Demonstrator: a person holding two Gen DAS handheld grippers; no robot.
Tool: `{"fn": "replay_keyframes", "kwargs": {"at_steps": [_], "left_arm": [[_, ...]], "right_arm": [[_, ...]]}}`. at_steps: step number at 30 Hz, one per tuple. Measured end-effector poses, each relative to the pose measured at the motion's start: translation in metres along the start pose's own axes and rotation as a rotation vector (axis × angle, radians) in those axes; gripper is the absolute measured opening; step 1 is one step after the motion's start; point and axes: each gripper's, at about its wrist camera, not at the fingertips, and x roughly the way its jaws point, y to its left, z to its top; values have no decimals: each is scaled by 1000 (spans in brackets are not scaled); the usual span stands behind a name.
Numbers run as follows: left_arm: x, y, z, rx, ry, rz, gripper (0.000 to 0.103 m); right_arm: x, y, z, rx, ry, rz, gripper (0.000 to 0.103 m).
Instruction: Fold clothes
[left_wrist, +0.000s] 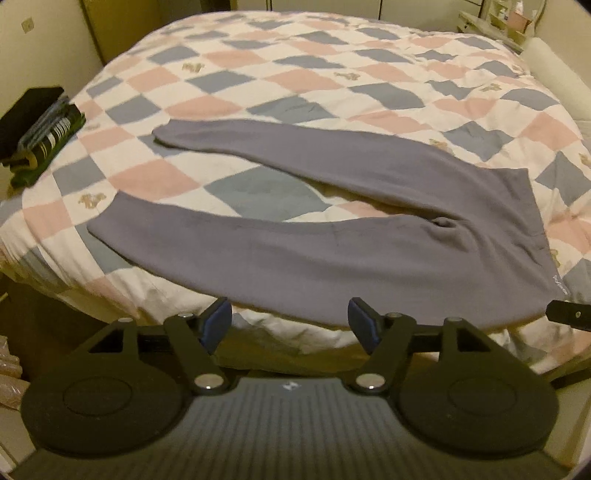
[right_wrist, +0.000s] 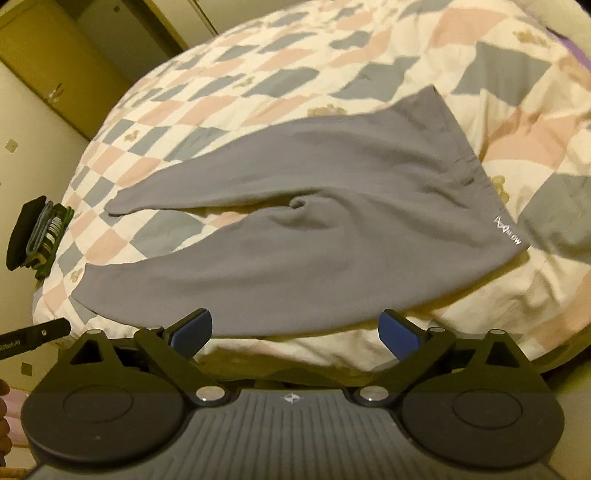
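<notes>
Since the grey knit trousers (left_wrist: 332, 236) lie spread flat for folding, my left claw (left_wrist: 290, 325) and right claw (right_wrist: 295, 332) hover agape, empty.

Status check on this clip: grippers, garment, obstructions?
Left gripper open, empty. Right gripper open, empty. Grey pants flat on quilt, legs spread. Nothing obstructing.

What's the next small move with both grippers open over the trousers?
Probably bring the left gripper down onto the near leg's cuff. The grey trousers lie flat and unfolded on the quilt, legs splayed apart, and the right gripper holds nothing either.
</notes>
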Motion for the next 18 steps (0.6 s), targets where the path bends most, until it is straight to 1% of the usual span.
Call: {"fn": "replay_keyframes", "kwargs": {"at_steps": [7,9,18], "left_arm": [[-25,-15,-4,32,-42,23,69],[-32,-16,-4,38,-61,25,75],[-49,-16,-3,44,-99,52,77]], "right_arm": [[-14,-4,-5,10,-5,-3,101],[-15,-5,-5,13,0,0,101],[-15,-5,-5,6,3,14,101]]}}
